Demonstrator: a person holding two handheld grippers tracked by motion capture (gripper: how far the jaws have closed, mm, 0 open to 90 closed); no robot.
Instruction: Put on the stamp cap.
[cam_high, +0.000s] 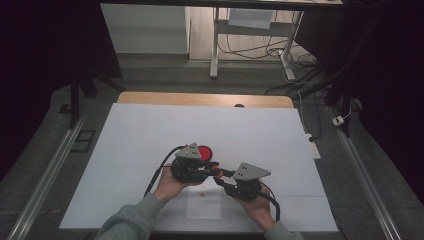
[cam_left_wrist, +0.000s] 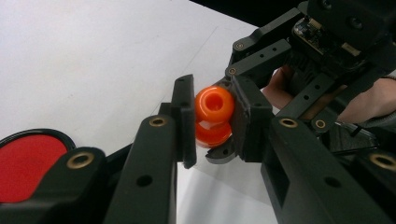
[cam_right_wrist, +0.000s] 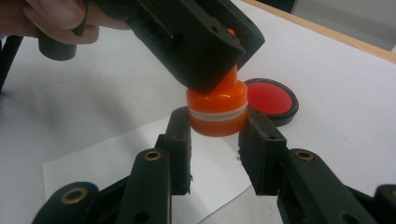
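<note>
In the high view, the person holds the left gripper (cam_high: 209, 169) and the right gripper (cam_high: 220, 179) close together above the white table cover (cam_high: 135, 135), and their tips meet over the small orange plastic piece (cam_high: 216, 171). A round red disc with a black rim (cam_high: 204, 151) lies on the cover just behind the left gripper. A white paper sheet (cam_high: 203, 206) lies flat on the cover below the two grippers.

In the left gripper view, the left gripper (cam_left_wrist: 212, 119) is closed on the narrow upper part of the orange plastic piece (cam_left_wrist: 214, 105), which has a hole in its end. The right gripper (cam_left_wrist: 233, 114) holds the wider part of the same piece from the far side. The red disc (cam_left_wrist: 28, 163) is at the lower left, on the table.

In the right gripper view, the right gripper (cam_right_wrist: 218, 128) is closed on the wide round base of the orange piece (cam_right_wrist: 217, 109), which has a white band around it. The left gripper (cam_right_wrist: 231, 56) comes from above and grips the neck of the piece. The piece is held in the air, above the paper sheet (cam_right_wrist: 93, 163), and the red disc (cam_right_wrist: 271, 99) lies behind it.
</note>
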